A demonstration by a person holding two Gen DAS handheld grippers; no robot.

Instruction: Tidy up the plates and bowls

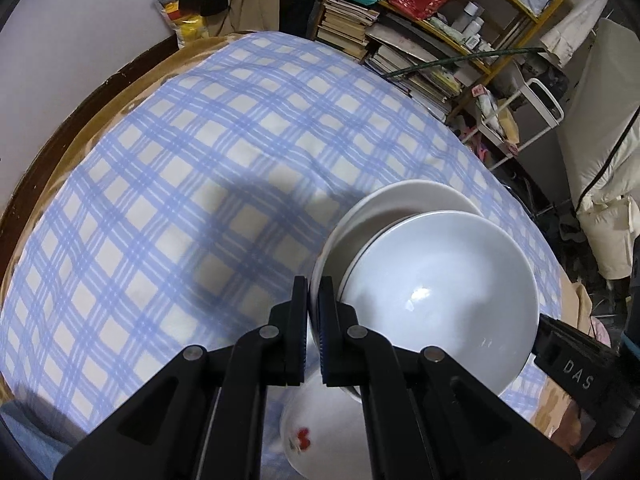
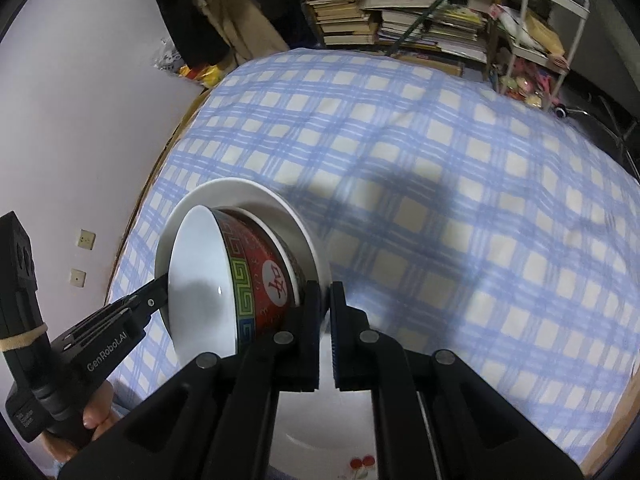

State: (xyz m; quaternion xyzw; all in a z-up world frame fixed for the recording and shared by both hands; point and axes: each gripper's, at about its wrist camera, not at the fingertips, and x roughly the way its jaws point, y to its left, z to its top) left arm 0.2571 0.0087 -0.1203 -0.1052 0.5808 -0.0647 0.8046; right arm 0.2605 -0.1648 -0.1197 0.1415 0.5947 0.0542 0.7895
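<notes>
White plate [image 2: 256,204] tilted steeply, near upright, above the blue-checked bedspread [image 2: 440,184]. Against the plate's face: a red bowl [image 2: 264,276] with gold-green key-pattern band and white medallion, on its side, white interior [image 1: 440,284] facing away from the plate. Below the plate, a white bowl with red cherry print [image 1: 316,432], partly hidden.

Pretty clearly somebody's home, a lived-in bedroom or spare room. A bed [image 1: 224,168] with a blue checked sheet [image 2: 460,184] fills most of the space, its wooden frame right against a pale wall with sockets [image 2: 86,239]. Past the far edge, a yellow shelf [image 1: 472,40] crammed with books [image 2: 344,12], bottles and bags, clothes [image 2: 192,20] hanging up, and a small white cart [image 2: 556,20].
</notes>
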